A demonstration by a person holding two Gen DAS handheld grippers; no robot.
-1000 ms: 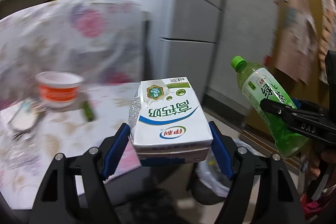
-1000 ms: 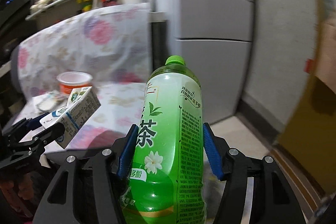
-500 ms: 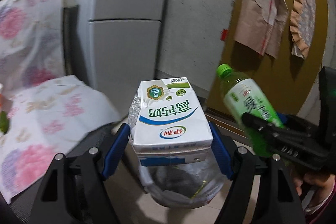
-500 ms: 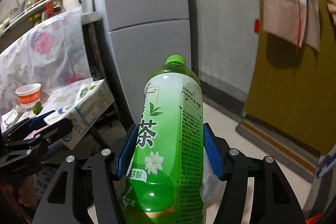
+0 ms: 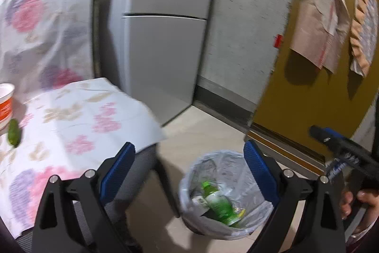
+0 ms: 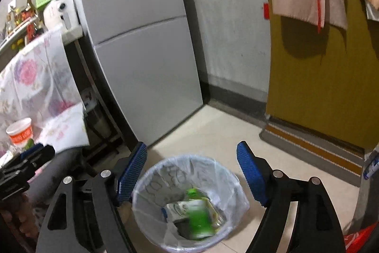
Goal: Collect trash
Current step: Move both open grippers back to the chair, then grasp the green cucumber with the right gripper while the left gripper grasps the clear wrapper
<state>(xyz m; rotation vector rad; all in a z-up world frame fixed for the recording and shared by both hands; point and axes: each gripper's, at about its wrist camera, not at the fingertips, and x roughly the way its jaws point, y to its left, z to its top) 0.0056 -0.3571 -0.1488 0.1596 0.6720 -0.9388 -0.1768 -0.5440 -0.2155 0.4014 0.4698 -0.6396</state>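
A small bin lined with a clear bag stands on the floor below both grippers. Inside it lie the green tea bottle and the white milk carton, the bottle blurred in the right wrist view. My left gripper hangs above the bin, its jaws opening with nothing between them. My right gripper is above the bin too, jaws opening and empty. Each gripper shows at the edge of the other's view.
A table with a floral cloth lies to the left, bearing an orange and white cup and a small green item. A grey chair seat is beside the bin. A grey fridge and a yellow door stand behind.
Both grippers swung from the table to above the bin and opened. The milk carton left the left jaws and the green bottle left the right jaws; both now lie in the bin.
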